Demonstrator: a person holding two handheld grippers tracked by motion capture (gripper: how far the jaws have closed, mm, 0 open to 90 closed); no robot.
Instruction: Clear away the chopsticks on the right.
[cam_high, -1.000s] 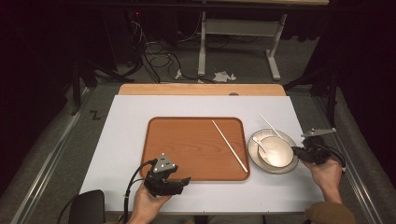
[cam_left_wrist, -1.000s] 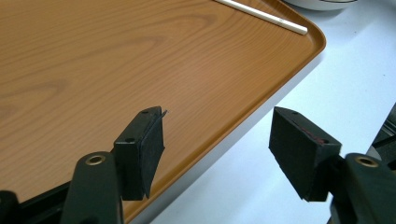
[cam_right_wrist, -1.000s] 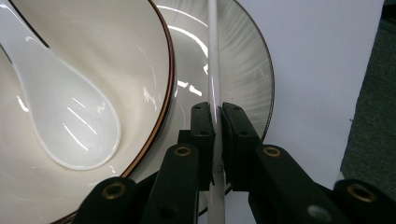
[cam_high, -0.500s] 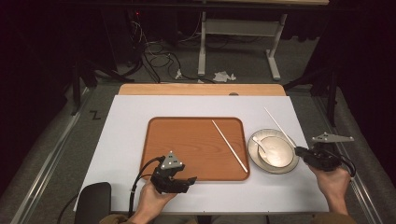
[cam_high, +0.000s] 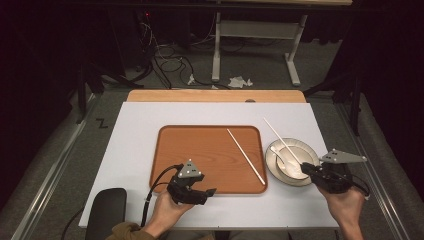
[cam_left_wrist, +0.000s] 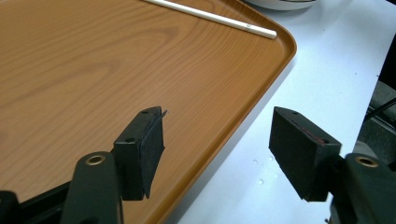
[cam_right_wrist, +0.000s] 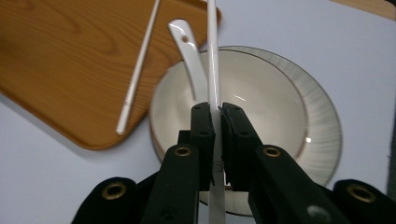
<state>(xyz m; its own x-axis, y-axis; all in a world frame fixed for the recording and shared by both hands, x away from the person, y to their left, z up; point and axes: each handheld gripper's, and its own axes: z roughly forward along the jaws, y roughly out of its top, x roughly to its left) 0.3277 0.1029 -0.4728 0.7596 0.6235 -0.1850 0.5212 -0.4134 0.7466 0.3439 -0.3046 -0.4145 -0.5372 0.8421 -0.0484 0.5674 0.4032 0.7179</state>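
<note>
A white chopstick (cam_right_wrist: 213, 70) is clamped in my right gripper (cam_right_wrist: 219, 112), whose jaws are shut on its lower end. It slants up over a cream bowl (cam_right_wrist: 261, 102) on a ribbed plate (cam_right_wrist: 322, 135). A white spoon (cam_right_wrist: 189, 51) lies in the bowl. In the high view the right gripper (cam_high: 309, 171) is at the bowl's right side, and the held chopstick (cam_high: 280, 139) points to the back left. A second chopstick (cam_high: 245, 155) lies on the wooden tray (cam_high: 200, 145). My left gripper (cam_left_wrist: 217, 135) is open and empty above the tray's near right corner.
The tray (cam_left_wrist: 93, 70) rests on a white table top (cam_high: 140, 130), with a wooden strip (cam_high: 215, 96) along the far edge. A black pad (cam_high: 106, 212) sits at the near left corner. Desk legs and cables are on the floor beyond the table.
My right gripper has carried its chopstick leftward, from right of the bowl to over it. The left gripper has hardly moved and stays open.
</note>
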